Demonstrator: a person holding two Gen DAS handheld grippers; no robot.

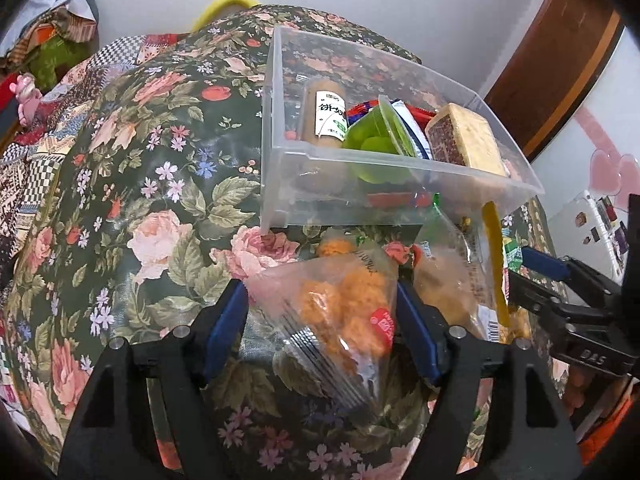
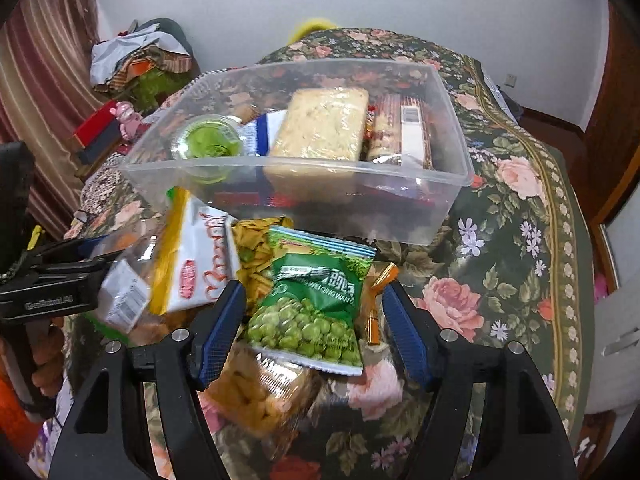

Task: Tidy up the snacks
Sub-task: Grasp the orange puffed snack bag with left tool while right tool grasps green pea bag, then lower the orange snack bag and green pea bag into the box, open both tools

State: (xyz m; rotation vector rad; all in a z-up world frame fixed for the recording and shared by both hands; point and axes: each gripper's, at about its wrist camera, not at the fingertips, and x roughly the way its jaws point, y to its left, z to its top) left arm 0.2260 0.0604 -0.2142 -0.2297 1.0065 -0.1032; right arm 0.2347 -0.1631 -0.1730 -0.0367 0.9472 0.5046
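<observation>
A clear plastic bin (image 1: 280, 184) (image 2: 448, 196) stands on the floral tablecloth and holds several snacks: a brown roll (image 1: 324, 116), a green jelly cup (image 1: 376, 136) (image 2: 208, 140) and a yellow cake block (image 1: 468, 140) (image 2: 320, 128). My left gripper (image 1: 320, 312) is open, its fingers on either side of a clear bag of orange snacks (image 1: 340, 308) lying in front of the bin. My right gripper (image 2: 312, 312) is open around a green pea packet (image 2: 316, 304). It also shows in the left wrist view (image 1: 560, 288).
More snack bags lie in front of the bin: a white and yellow bag (image 2: 192, 264), a bag of yellow chips (image 2: 256, 252), a bag of puffs (image 2: 260, 396). The left gripper (image 2: 76, 264) shows in the right wrist view. Cluttered furniture (image 2: 132, 64) stands behind the table.
</observation>
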